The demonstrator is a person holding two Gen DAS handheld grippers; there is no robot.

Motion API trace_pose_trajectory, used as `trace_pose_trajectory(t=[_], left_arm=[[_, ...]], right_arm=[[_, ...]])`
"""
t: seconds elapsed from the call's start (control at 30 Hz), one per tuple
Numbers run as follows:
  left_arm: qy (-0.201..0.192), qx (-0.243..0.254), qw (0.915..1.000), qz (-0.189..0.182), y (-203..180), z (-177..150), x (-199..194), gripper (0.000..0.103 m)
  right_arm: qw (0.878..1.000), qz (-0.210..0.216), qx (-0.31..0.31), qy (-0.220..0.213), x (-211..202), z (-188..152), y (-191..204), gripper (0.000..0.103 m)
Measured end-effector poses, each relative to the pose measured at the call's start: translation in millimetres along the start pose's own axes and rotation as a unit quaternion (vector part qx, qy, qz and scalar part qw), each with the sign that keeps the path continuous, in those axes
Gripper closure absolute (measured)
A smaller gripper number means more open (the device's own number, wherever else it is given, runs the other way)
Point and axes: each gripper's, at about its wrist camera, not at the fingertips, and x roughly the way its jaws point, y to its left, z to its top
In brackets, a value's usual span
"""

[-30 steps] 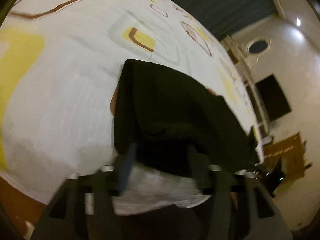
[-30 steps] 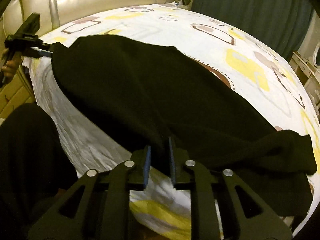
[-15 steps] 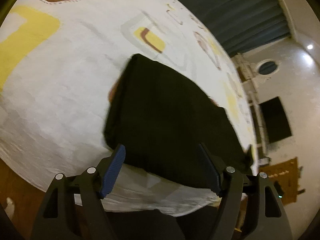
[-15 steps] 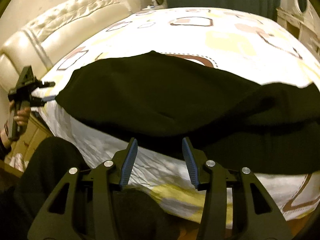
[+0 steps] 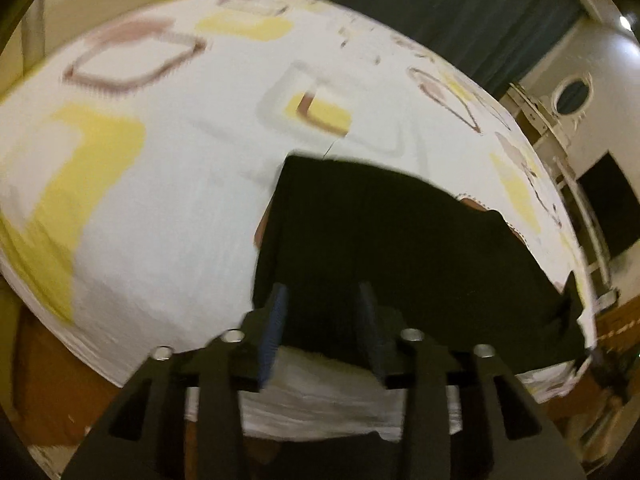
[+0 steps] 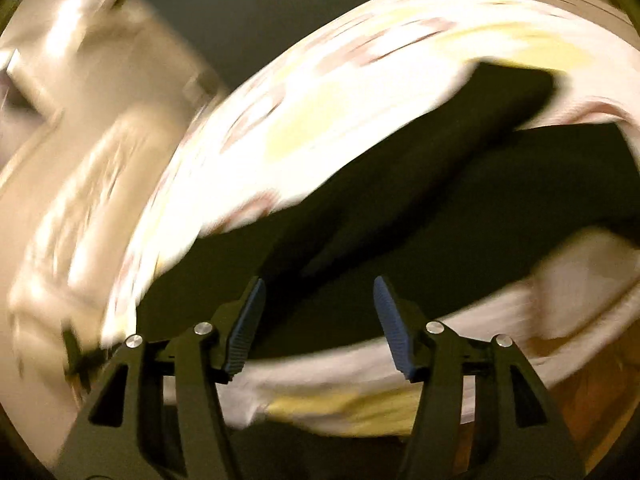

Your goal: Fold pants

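Pants [image 5: 392, 248] lying flat on the bed [image 5: 168, 184] near its front edge, directly ahead of both my grippers.

Two handheld grippers are showing matching builds: the left gripper [image 5: 322, 300] and the right gripper [image 6: 320, 292] are each carrying black angular frames with triangular cut-outs, round silver screw heads along the arms, and ribbed blue pads [image 6: 245, 322] lining their fingers.

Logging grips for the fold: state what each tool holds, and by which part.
Nothing is held. The left tool is open over the near edge of the black pants, not pinching it. The right tool is wide open.
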Motion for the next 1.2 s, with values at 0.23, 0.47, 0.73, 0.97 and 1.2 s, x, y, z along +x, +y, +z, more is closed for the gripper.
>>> trace_pose_trajectory(t=[0.23,0.47,0.73,0.97,1.2], left_arm=[[-0.034,0.044,0.9982,0.021,-39.2,15.0,13.8,0.028],[-0.024,0.018,0.9985,0.046,-64.8,17.0,47.2,0.024],[-0.001,0.01,0.9978,0.066,-72.4,4.9,70.4,0.024],[-0.008,-0.002,0.9972,0.074,-73.6,-0.1,74.3,0.023],[-0.013,0.008,0.9966,0.081,-74.9,-4.4,75.8,0.022]], right_arm=[[0.987,-0.089,0.12,-0.059,-37.6,85.2,-146.1,0.046],[0.987,-0.109,0.113,-0.037,1.4,99.0,-187.4,0.046],[0.992,-0.124,0.005,0.022,39.8,96.6,-150.6,0.079],[0.984,-0.153,-0.088,0.001,29.8,126.8,-113.6,0.09],[0.97,-0.212,-0.112,0.036,63.7,136.9,-135.8,0.087]])
